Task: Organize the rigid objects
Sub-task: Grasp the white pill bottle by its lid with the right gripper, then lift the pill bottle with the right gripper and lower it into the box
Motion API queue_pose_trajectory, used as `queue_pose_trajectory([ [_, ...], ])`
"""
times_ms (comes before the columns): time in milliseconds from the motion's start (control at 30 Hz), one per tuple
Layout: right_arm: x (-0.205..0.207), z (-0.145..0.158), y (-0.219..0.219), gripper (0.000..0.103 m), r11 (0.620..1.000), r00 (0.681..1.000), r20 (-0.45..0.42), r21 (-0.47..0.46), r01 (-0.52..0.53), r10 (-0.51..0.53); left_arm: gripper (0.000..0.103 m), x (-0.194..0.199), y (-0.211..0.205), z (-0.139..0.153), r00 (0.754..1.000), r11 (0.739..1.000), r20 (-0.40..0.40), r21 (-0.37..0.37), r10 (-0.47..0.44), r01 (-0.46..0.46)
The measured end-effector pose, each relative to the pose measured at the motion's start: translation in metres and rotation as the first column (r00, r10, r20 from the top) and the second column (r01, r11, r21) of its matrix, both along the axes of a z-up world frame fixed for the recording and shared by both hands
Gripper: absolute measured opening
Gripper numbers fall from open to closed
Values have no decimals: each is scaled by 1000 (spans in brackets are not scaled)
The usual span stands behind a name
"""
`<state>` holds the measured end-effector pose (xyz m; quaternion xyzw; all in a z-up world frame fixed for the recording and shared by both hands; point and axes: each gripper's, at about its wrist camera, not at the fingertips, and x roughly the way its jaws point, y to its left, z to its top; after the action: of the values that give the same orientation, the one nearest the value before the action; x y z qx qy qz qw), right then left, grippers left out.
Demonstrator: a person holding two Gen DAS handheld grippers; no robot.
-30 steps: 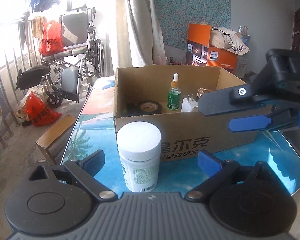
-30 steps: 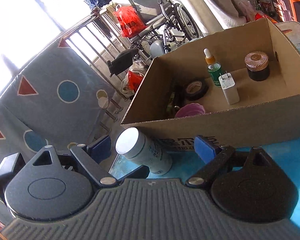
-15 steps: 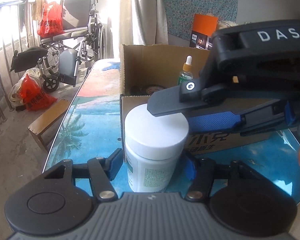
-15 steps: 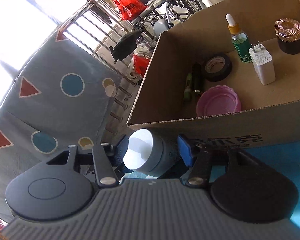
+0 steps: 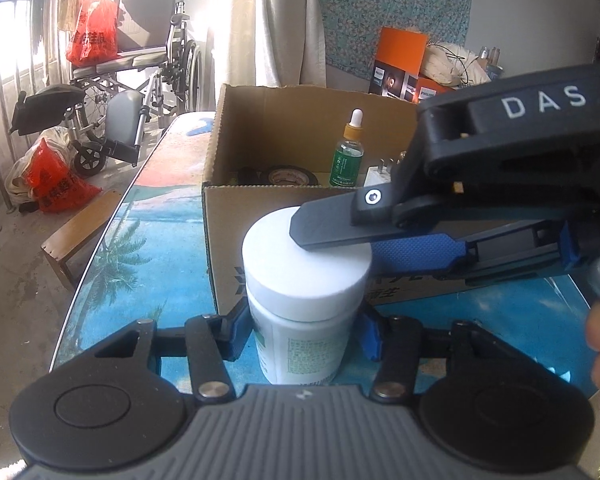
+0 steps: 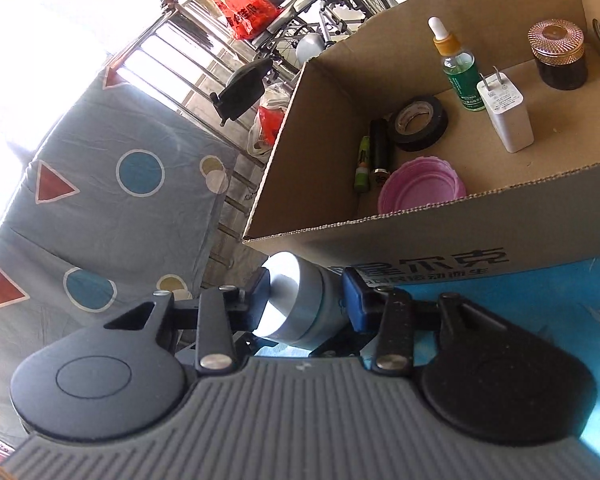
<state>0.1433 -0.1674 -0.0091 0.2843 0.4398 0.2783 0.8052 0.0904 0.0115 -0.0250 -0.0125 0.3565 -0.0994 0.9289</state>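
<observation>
both grippers are on the same white bottle (image 5: 306, 292) right now. it stands upright on the blue table (image 5: 112, 264), just in front of the cardboard box (image 5: 236, 216), near its left front corner. the left gripper (image 5: 302, 332) has its blue pads pressed against the bottle's body on either side, below the cap. the right gripper (image 6: 306, 300) comes in from the side at cap height, and its pads look clamped on the cap, one on each side.

inside the box, from the right wrist view: a green dropper bottle (image 6: 458, 72) and a white charger (image 6: 506, 114) stand upright toward the back, a dark jar with a copper lid (image 6: 558, 56) sits in the far right corner, a black tape roll (image 6: 420, 122) lies flat nearer the middle, and a pink lid (image 6: 422, 186) rests against the front wall.
</observation>
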Motion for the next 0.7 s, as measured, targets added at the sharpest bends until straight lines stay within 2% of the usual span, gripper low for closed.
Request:
queue_pose_trajectory([
  [367, -29, 2, -46, 38, 997, 997, -7, -7, 82, -82, 54, -10, -40, 1, 996, 995, 3, 13, -95, 95],
  [700, -49, 2, -70, 39, 992, 992, -4, 16, 127, -127, 54, -19, -61, 5, 991, 991, 12, 39, -132, 131],
])
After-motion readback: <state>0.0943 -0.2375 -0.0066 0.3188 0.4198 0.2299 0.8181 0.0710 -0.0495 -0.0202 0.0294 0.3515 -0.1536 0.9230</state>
